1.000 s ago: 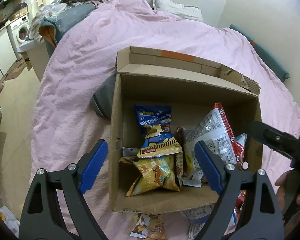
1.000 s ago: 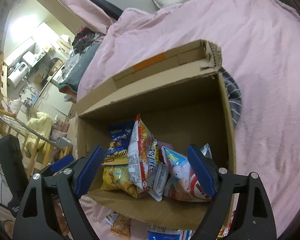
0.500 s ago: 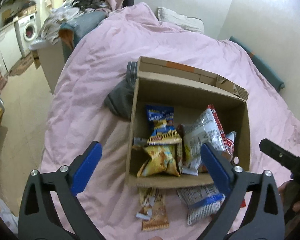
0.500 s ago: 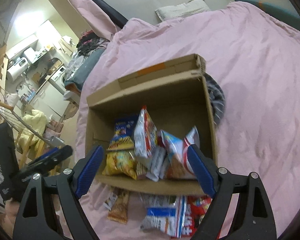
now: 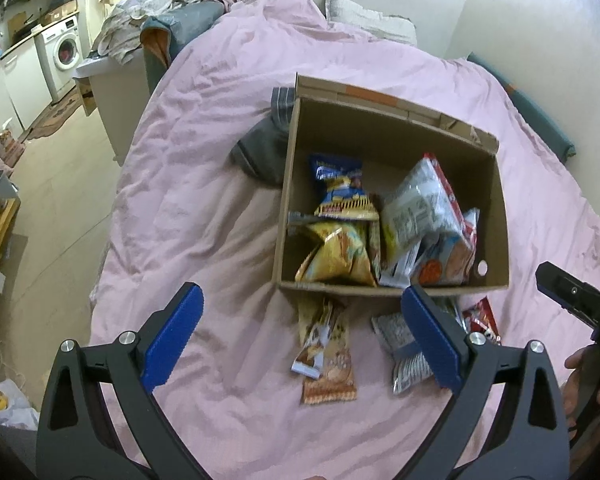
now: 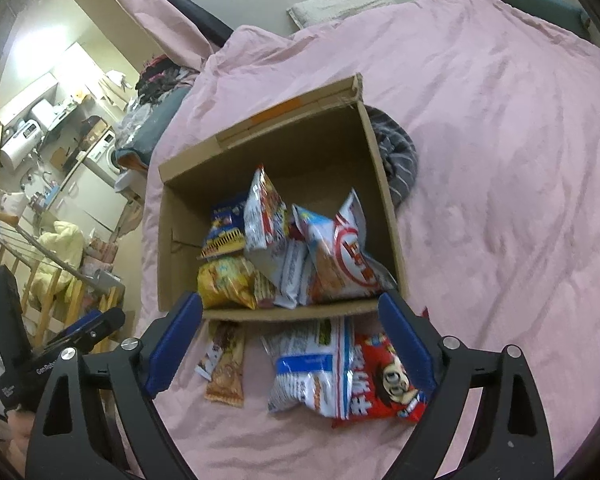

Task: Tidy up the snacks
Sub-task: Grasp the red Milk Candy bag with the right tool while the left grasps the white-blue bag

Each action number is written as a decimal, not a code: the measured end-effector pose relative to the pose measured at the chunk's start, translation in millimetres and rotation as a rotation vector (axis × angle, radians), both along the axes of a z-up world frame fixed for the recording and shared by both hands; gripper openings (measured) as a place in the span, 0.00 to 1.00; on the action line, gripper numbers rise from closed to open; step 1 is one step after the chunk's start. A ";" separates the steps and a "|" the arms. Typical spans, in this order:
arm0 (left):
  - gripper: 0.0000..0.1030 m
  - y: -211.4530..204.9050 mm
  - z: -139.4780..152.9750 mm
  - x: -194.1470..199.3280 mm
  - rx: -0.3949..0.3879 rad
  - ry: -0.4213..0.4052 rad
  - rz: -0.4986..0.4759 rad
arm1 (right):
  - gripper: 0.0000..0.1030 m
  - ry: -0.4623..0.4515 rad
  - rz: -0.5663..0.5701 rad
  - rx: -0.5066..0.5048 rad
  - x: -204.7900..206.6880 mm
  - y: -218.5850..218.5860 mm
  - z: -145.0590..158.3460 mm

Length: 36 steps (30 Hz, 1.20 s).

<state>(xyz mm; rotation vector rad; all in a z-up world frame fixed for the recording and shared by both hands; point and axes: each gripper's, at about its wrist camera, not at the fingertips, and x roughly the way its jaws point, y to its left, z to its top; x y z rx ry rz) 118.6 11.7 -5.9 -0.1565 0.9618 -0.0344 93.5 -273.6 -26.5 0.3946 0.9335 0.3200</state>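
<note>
An open cardboard box (image 5: pixel 396 118) (image 6: pixel 384 188) sits on a pink bed cover and holds several snack bags: a yellow one (image 5: pixel 336 252) (image 6: pixel 224 284), a blue one (image 5: pixel 336 172) and white-and-red ones (image 6: pixel 340 256). Loose snacks lie on the cover in front of the box: a brown bar pack (image 5: pixel 326 356) (image 6: pixel 226 364), a white-and-blue bag (image 6: pixel 308 364) and a red bag (image 6: pixel 384 388). My left gripper (image 5: pixel 300 340) is open and empty, above the loose snacks. My right gripper (image 6: pixel 290 344) is open and empty, above the same snacks.
A grey striped garment (image 5: pixel 264 148) (image 6: pixel 396 160) lies against the box's far side. A pillow (image 5: pixel 368 20) sits at the head of the bed. The floor, a washing machine (image 5: pixel 66 50) and piled clothes are at the left, beyond the bed edge.
Both grippers have pulled back and up from the box. The box looks smaller, and the loose snacks in front of it have come into view. Both stay open.
</note>
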 end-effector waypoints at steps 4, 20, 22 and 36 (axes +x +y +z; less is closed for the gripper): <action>0.95 -2.5 -9.3 -7.8 -0.003 0.035 -0.005 | 0.89 0.034 0.007 -0.013 -9.5 -4.8 -10.1; 0.95 -10.9 -38.7 -5.1 -0.022 0.150 -0.002 | 0.89 0.355 -0.125 0.163 -5.9 -60.7 -77.8; 0.95 -8.7 -42.5 -4.7 -0.029 0.168 0.004 | 0.89 0.396 -0.125 0.149 -4.3 -58.6 -87.1; 0.95 -4.8 -44.5 -4.4 -0.078 0.177 0.014 | 0.58 0.505 0.038 0.009 30.1 -8.9 -129.5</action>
